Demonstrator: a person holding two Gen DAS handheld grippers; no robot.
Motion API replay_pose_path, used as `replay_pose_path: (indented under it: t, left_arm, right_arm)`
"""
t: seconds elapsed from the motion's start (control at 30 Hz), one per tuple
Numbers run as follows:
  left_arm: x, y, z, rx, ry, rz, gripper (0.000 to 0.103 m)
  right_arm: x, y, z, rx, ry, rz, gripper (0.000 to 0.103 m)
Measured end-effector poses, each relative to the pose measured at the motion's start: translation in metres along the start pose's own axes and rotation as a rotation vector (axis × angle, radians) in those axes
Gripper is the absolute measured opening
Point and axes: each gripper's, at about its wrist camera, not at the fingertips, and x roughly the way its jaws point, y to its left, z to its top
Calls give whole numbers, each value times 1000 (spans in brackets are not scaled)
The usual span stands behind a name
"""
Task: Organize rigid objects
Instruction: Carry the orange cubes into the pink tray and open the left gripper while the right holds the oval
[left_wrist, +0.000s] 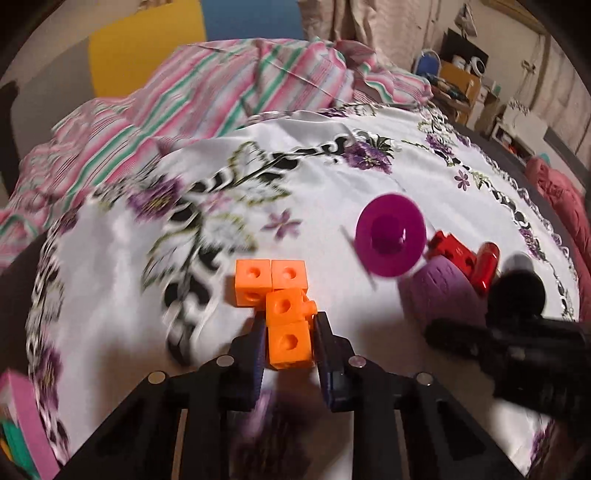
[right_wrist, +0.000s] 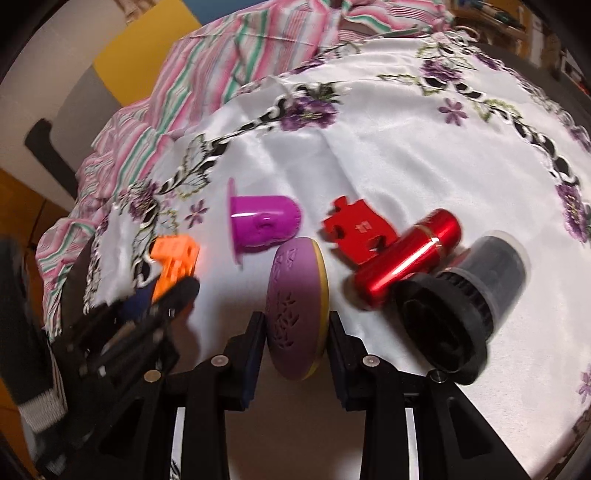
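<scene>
A cluster of linked orange cubes lies on the white floral cloth. My left gripper is shut on the nearest cube, one pad on each side of it. The right wrist view shows the same cubes blurred at the left. My right gripper is shut on a purple disc with a yellow rim, held on edge. A magenta cup lies on its side beyond the disc. To its right sit a red puzzle piece, a red metal cylinder and a black jar.
A rumpled pink, green and white striped cloth is heaped at the far side of the bed. A pink object pokes in at the lower left. Shelves with clutter stand far right, past the bed's dark edge.
</scene>
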Motion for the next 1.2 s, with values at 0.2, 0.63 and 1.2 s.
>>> replay_pose_path:
  t: [0.2, 0.63, 1.2]
  left_arm:
    - [-31, 17, -40, -96, -32, -6, 20]
    - [-80, 41, -126, -276, -57, -49, 20]
    - [-88, 39, -136, -247, -56, -56, 24]
  right_arm:
    - [4, 18, -7, -82, 24, 51, 32]
    - [1, 44, -20, -226, 24, 69, 31]
    - [8, 62, -20, -354, -35, -59, 31]
